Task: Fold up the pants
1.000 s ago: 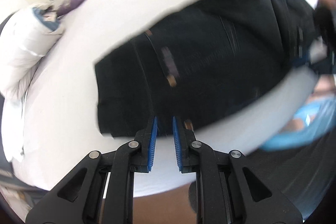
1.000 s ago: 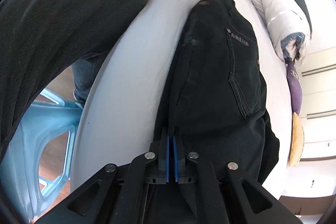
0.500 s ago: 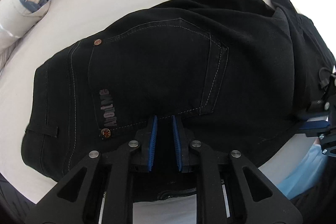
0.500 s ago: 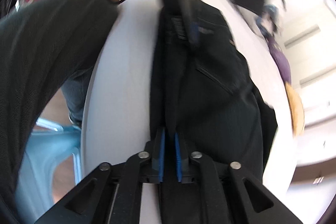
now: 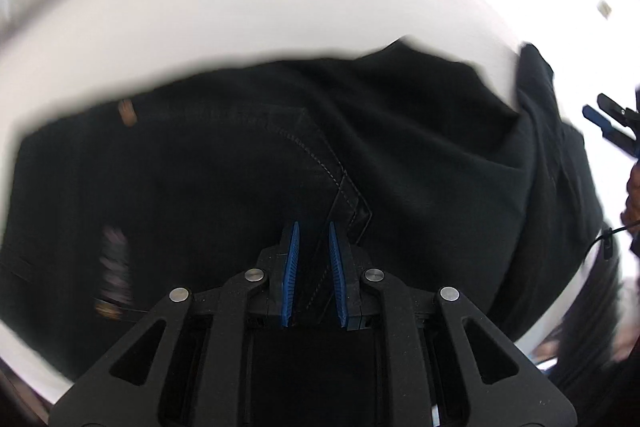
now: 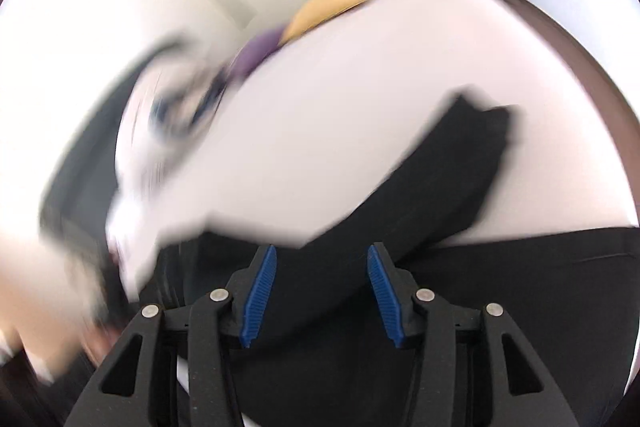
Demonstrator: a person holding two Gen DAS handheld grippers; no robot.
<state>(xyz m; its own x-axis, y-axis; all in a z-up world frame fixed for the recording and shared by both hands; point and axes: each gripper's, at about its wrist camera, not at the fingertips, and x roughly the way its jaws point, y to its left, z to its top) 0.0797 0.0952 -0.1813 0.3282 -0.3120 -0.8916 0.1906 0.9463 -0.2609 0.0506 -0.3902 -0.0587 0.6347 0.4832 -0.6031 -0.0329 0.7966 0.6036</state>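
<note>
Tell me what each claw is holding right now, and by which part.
The left claw pinches the black pants by a fold near the back pocket seam. The right claw holds nothing; it is opening above the pants.

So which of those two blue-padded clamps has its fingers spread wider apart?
The right gripper: its jaws are opening, with a broad gap over the black pants. The left gripper keeps only a narrow slit between its pads, with dark denim showing there.
</note>
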